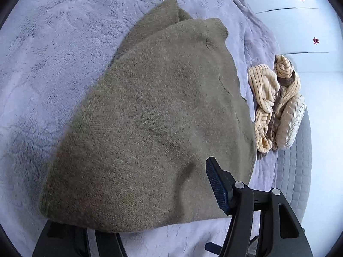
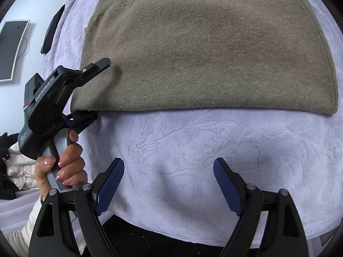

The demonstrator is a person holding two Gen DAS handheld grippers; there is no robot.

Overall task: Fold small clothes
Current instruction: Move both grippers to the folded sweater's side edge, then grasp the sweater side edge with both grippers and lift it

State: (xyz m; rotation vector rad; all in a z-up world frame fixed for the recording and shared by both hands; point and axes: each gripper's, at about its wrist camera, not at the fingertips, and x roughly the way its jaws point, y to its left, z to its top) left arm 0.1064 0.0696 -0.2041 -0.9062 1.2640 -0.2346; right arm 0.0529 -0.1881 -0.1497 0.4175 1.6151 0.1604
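my left gripper (image 2: 97, 87) straddles the near left corner of the sweater (image 2: 199, 49), one finger above, one below, jaws parted, not pinching. sweater lies folded flat on the blanket (image 2: 193, 160). right gripper (image 2: 169, 184) spread wide over bare blanket. striped garment (image 1: 276, 102) bunched beside it.

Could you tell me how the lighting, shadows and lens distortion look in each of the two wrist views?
Left wrist view: soft, even light; the left claw casts a dim shadow on the olive sweater; fisheye bends the drawer lines. Right wrist view: equally diffuse; faint shadows fall on the lavender blanket ahead of the open right claw; the sweater's hem bows; no glare.
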